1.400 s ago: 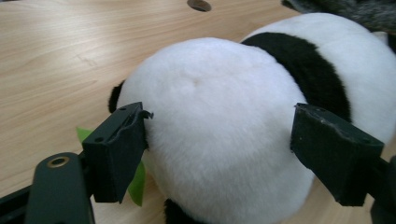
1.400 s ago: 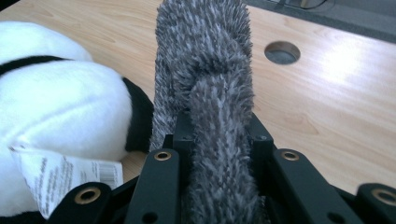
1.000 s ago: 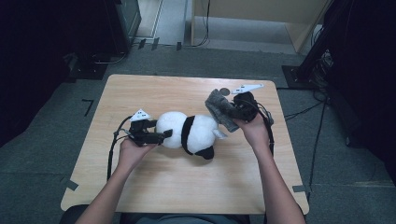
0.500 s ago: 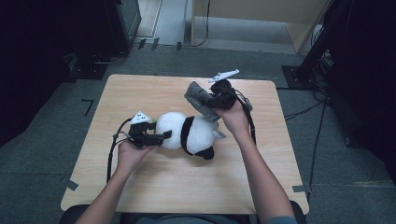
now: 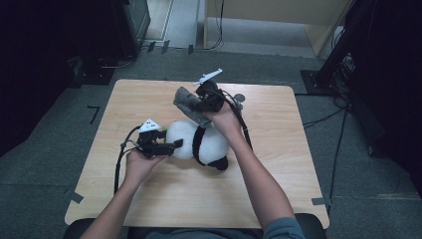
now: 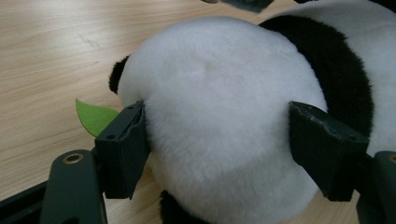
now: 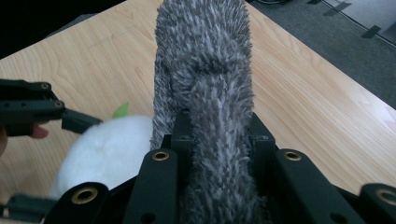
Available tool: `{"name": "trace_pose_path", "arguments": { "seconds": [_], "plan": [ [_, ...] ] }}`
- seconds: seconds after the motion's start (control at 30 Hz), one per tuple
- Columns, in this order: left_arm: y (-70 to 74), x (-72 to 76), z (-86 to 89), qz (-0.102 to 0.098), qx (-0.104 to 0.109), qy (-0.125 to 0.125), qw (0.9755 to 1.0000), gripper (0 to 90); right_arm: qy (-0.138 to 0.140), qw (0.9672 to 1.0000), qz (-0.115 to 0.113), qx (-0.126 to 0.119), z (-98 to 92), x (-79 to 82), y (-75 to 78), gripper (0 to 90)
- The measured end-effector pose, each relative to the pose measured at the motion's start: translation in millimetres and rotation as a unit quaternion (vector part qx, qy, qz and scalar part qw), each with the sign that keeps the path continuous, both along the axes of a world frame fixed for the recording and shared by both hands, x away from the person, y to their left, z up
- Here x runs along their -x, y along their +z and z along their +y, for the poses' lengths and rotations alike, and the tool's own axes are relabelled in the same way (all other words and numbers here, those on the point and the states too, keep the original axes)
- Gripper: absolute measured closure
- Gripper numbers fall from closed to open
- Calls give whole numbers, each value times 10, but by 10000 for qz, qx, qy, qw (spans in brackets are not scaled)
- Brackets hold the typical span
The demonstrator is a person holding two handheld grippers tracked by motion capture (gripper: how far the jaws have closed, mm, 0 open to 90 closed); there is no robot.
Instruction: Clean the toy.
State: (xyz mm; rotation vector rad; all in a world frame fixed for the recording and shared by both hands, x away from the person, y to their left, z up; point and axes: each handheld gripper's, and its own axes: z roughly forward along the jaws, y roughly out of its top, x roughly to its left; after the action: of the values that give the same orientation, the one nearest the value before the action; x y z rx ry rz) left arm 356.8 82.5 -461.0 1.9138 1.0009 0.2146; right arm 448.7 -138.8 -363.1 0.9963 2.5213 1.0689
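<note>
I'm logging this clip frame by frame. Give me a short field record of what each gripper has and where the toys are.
left gripper: jaws closing in around the panda plush's white head, both pads at the fur
right gripper: shut on the grey plush, held above the table
panda plush: lying on the wooden table
green leaf: beside the panda's head

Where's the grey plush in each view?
High view: grey plush above centre, over the panda, in the right gripper.
Left gripper view: grey scrap at top edge, likely it.
Right gripper view: centre, between the jaws.
Shared landmark: the panda.
</note>
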Motion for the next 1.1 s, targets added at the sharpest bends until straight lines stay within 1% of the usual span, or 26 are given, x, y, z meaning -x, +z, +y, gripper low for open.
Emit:
{"name": "trace_pose_path", "arguments": {
  "seconds": [0.07,0.13,0.2,0.27,0.3,0.33,0.43,0.63,0.77,0.87,0.93,1.1],
  "plan": [
    [1,3,-3,-7,-4,8,10000,241,68,10000,22,37,95,-34,-49,721],
    [1,7,-6,-25,-33,-5,10000,249,155,9998,91,62,166,-71,-120,720],
    [1,7,-8,-26,-33,3,10000,255,207,9995,232,65,218,-100,-198,721],
    [-3,6,-12,-16,-31,20,10000,256,311,9988,303,247,264,-108,-270,719],
    [-5,6,-14,-19,-56,31,10000,258,322,9984,301,352,279,-106,-299,717],
    [-7,6,-16,-16,-77,39,10000,260,338,9982,290,401,277,-106,-320,717],
    [-8,5,-21,-5,-113,57,9999,272,295,9985,372,287,206,-117,-338,715],
    [-8,-3,-21,48,-108,95,9999,274,114,9982,505,306,3,-147,-380,711],
    [-13,-10,-18,81,-80,96,9999,273,27,9970,644,425,-146,-170,-423,710],
    [-19,-15,-21,113,-59,105,9999,270,-79,9965,717,415,-266,-187,-439,710],
    [-22,-20,-17,134,-62,102,9998,267,-120,9969,696,356,-338,-180,-434,711],
    [-26,-20,-17,140,-88,92,9998,262,-196,9968,692,358,-511,-150,-423,710]
  ]
}}
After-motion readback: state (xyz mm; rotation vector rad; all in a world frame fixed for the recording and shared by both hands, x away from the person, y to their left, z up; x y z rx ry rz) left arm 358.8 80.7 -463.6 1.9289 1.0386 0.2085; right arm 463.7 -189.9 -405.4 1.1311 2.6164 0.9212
